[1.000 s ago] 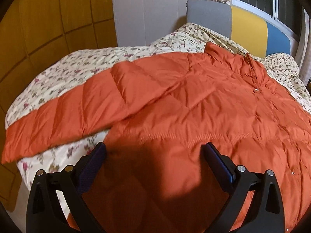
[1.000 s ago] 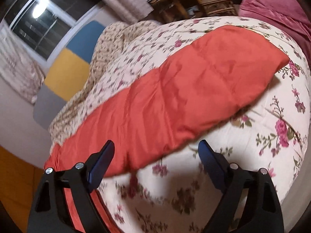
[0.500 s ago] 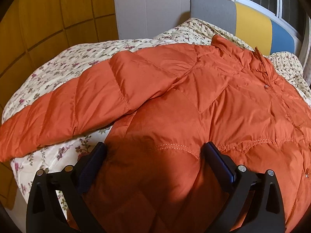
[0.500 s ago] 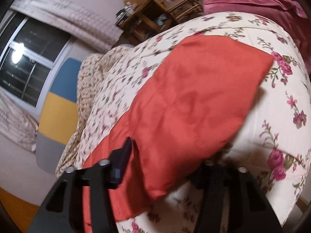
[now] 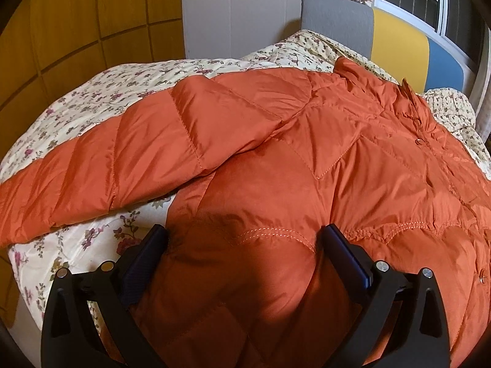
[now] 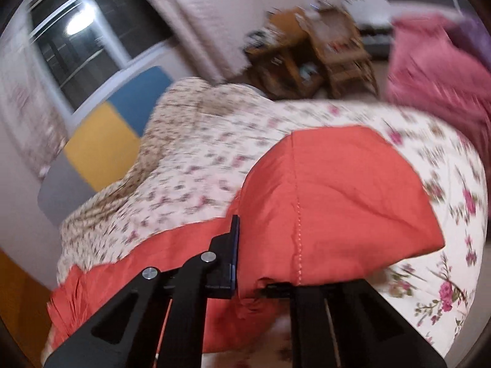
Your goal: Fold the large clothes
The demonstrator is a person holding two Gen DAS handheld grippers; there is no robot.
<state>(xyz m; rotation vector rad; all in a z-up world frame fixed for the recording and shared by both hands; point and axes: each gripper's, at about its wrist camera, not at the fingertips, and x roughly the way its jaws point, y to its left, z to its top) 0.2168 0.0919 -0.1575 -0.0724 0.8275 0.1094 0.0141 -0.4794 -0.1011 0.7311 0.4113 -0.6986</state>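
with my right tongs clamped on the sleeve of the orange jacket on the bed (left tongs apart), next i fold it inward

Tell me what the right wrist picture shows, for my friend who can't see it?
The right gripper is shut on the orange jacket's sleeve, near its end, above a flowery quilt. Behind are a window, a yellow and blue headboard, wooden furniture and a pink cloth, all blurred.
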